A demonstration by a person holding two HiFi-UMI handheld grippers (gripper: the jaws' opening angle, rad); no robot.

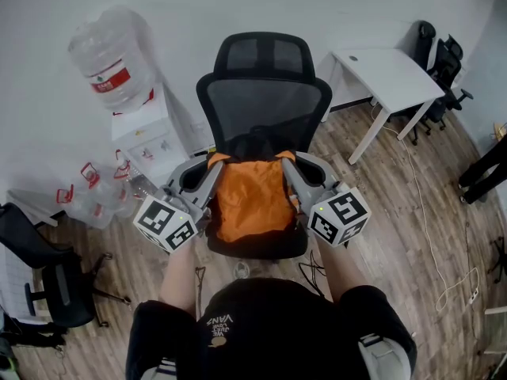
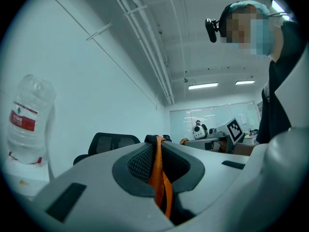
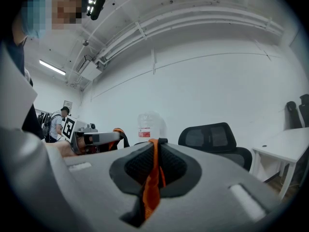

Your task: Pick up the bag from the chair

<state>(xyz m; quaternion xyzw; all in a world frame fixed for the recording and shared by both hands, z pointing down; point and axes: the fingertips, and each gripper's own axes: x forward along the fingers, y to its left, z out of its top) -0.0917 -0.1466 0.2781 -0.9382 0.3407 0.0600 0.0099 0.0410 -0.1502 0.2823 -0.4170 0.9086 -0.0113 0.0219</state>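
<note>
An orange bag [image 1: 249, 198] hangs over the seat of a black mesh office chair [image 1: 265, 105] in the head view. My left gripper [image 1: 212, 165] is shut on the bag's upper left strap. My right gripper [image 1: 286, 163] is shut on the upper right strap. In the left gripper view the orange strap [image 2: 159, 178] runs pinched between the two grey jaws. The right gripper view shows another orange strap [image 3: 152, 182] clamped the same way, with the chair's back [image 3: 212, 138] behind. The chair seat [image 1: 257, 248] shows below the bag.
A water dispenser with a large bottle [image 1: 111, 54] stands left of the chair, with empty bottles [image 1: 95, 188] on the floor. A white table [image 1: 388, 77] is at the right, another black chair [image 1: 47, 283] at the lower left, cables [image 1: 444, 267] on the wooden floor.
</note>
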